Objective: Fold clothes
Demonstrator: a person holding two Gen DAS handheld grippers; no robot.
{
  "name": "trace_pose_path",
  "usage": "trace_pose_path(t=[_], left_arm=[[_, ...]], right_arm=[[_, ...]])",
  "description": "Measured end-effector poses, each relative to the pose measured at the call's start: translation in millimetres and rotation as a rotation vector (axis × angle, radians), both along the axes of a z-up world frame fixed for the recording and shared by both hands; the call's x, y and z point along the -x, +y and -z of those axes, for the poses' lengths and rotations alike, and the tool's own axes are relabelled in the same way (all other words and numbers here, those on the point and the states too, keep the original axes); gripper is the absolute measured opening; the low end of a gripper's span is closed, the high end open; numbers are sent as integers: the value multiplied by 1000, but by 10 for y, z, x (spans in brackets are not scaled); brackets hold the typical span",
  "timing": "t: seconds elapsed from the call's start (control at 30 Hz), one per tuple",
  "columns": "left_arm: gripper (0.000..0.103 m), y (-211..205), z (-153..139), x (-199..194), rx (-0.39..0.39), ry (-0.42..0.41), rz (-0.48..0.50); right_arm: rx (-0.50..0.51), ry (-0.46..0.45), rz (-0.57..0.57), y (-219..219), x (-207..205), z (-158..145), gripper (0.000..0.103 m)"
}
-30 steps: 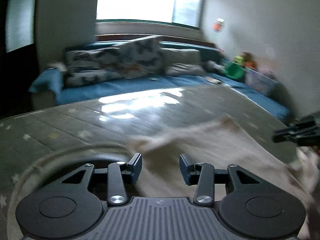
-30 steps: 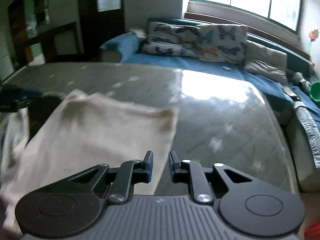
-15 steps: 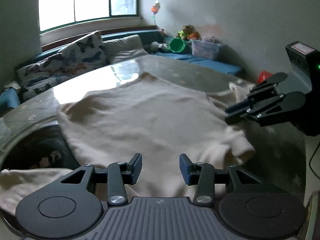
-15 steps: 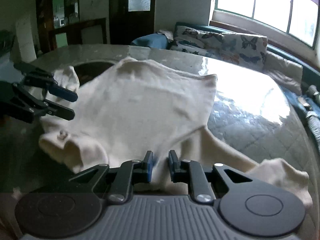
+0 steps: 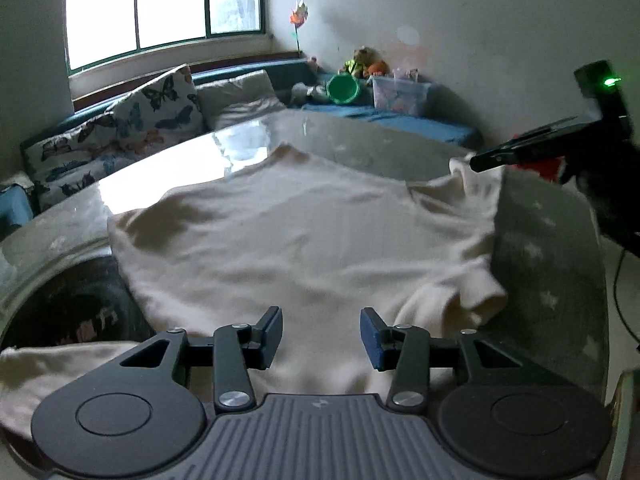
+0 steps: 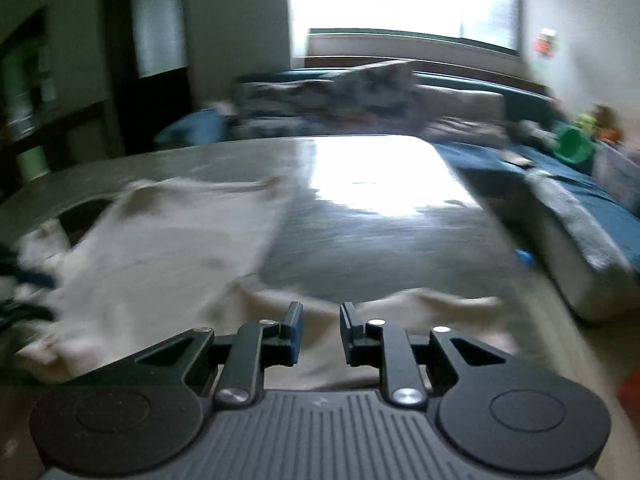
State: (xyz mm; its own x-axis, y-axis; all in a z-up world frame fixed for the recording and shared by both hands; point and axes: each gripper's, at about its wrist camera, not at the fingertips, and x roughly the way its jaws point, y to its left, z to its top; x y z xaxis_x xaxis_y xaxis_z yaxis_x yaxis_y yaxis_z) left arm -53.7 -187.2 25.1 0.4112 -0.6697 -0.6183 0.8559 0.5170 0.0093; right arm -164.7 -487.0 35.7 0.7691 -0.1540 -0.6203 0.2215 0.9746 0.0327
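A cream T-shirt (image 5: 300, 232) lies spread flat on the glossy table (image 5: 360, 136), one short sleeve (image 5: 460, 300) folded near me. My left gripper (image 5: 321, 332) hangs over the shirt's near edge with its jaws apart and still opening, nothing pressed between the pads. My right gripper (image 5: 478, 160) shows at the right, by the far sleeve. In the blurred right wrist view the shirt (image 6: 160, 248) lies to the left and a strip of it runs under the right gripper (image 6: 321, 330). Its jaws are opening with a narrow gap, and the pads stand off the cloth.
A dark round patch (image 5: 72, 304) sits in the tabletop at the left, partly under the shirt. A blue sofa with butterfly cushions (image 5: 152, 120) runs behind the table. A green bowl (image 5: 342, 88), soft toys and a plastic box (image 5: 400, 96) fill the far corner.
Both views swung sideways across the table. The left one has settled over the spread shirt. The right gripper moved off toward the far sleeve and its jaws widened; the left jaws widened slightly.
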Motion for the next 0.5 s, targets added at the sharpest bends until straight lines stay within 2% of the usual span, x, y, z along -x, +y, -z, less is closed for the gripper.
trace_pose_path(t=[0.13,0.23,0.37,0.5], left_arm=[[51,-69,-20,11,22,1,14],[52,-164,-1,29,18,7,44],[52,-314,17,61,14,7,91],[52,-444,16,106,14,5,148]], right_arm=[[-6,9,169,-397,59,43,22],[-13,26,245,-579,177,108,30],[-79,35,268,-707,305,210,30],[-88,33,277,-706,362,271,30]])
